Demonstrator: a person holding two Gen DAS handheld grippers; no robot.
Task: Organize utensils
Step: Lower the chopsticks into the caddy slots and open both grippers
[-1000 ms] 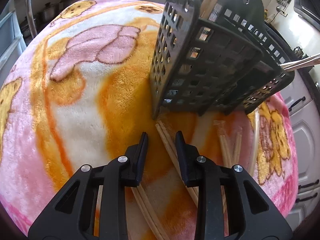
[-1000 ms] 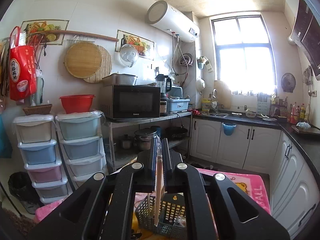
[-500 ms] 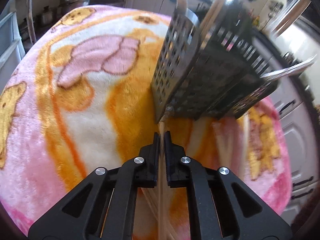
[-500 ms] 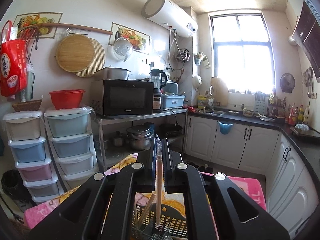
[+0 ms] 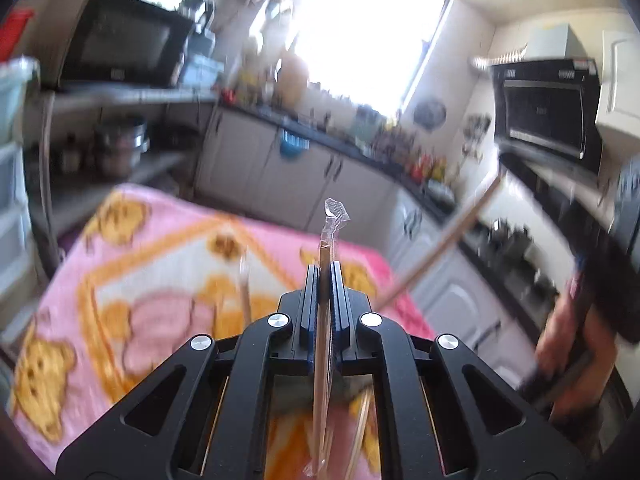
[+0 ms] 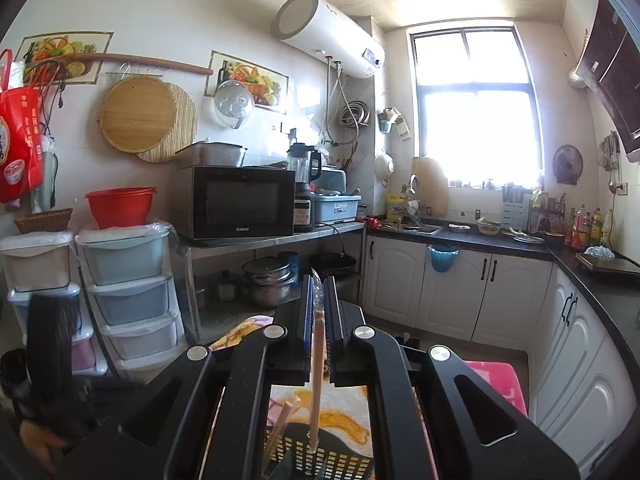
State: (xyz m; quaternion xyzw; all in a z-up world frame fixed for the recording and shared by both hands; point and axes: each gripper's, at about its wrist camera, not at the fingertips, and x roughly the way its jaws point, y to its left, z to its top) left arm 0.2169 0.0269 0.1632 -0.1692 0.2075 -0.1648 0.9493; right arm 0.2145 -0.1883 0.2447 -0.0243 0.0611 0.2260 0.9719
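The left gripper (image 5: 325,276) has its fingers (image 5: 310,300) pinched narrow on a pair of wrapped chopsticks (image 5: 325,320), which run between the pads from below the gripper body up past the fingertips; the clear wrapper's crumpled end sticks up beyond them. This gripper is above the pink and orange blanket (image 5: 160,280) that covers the surface, and the left wrist view is smeared by motion blur. At the right edge of that view a hand (image 5: 568,344) grips the handle of the other tool, and a thin wooden stick slants in from that side, toward the blanket.

The right gripper (image 6: 318,300) also has its fingers (image 6: 306,312) drawn close together, clamped on a second wrapped pair of chopsticks (image 6: 318,364). That pair hangs nearly upright, its lower tip inside the black perforated basket (image 6: 320,460), which stands on the blanket directly below the gripper. Another pair of chopsticks (image 6: 280,428) leans tilted in the basket, just left of the held pair.

Relative to the basket, a microwave (image 6: 236,204) sits well behind and to the left on a steel shelf, with pots on the shelf under it. White cabinets with a dark countertop run behind and to the right, under a bright window. Stacked plastic drawers (image 6: 132,292) stand at far left, with a red bowl on top.
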